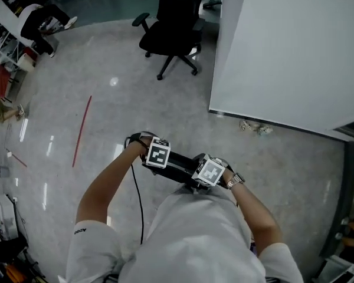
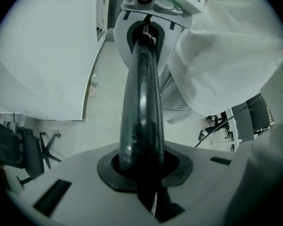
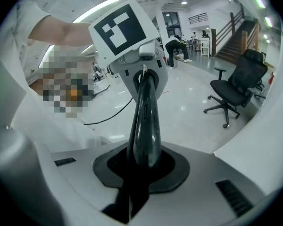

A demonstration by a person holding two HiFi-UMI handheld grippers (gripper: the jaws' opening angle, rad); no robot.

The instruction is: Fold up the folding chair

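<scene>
The left tool (image 1: 159, 157) and right tool (image 1: 208, 173) are each clamped on the black top bar of the chair (image 1: 180, 165), jaws nearly together. The bar lies at 6 o'clock in the head view, against the person's torso, and an office chair (image 1: 174, 25) stands at 12.
</scene>
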